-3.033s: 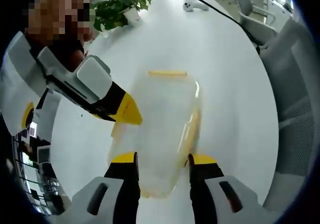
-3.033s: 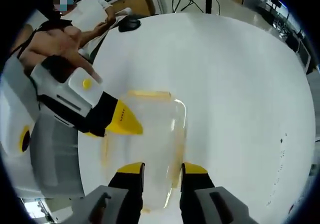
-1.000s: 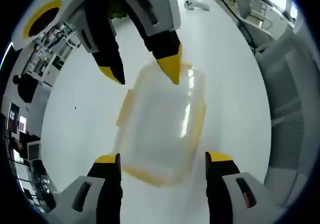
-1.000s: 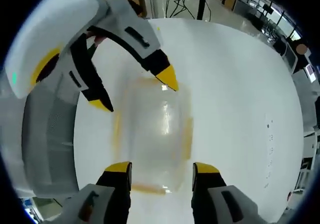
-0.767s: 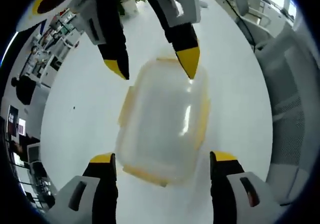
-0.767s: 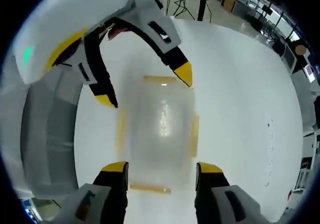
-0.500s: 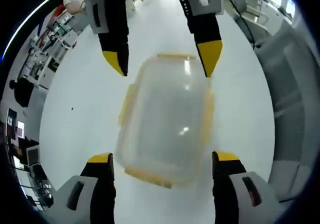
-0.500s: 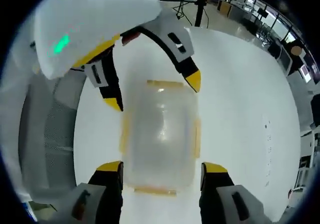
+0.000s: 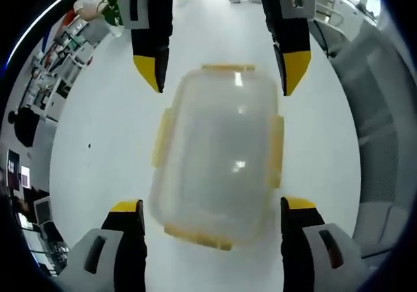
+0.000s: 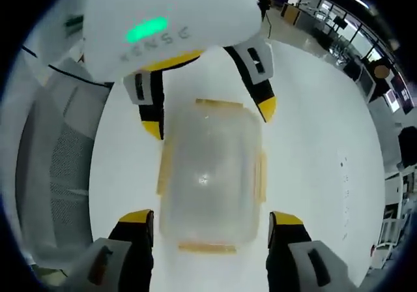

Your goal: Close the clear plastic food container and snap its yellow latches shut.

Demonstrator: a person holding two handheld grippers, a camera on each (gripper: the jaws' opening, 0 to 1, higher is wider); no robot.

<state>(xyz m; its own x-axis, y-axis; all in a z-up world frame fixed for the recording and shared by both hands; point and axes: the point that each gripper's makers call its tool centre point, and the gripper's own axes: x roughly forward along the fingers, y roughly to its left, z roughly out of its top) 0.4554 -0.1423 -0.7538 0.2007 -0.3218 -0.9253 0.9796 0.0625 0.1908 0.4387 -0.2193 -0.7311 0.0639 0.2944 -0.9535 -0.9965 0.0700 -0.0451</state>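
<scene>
Container (image 9: 218,152) sits mid-tabletop (image 9: 98,135), well in from the edges, lid on, nothing visible inside. Our left gripper (image 9: 212,210) and right gripper (image 10: 212,219) are both released, jaws spread wide, straddling opposite ends. We should press each yellow latch (image 9: 277,150) flat against the wall, bracing the far side.

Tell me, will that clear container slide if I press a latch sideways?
Likely yes: the container looks empty, so probably light, and the white table looks smooth. Both grippers, left and right, are open, neither bracing it.
</scene>
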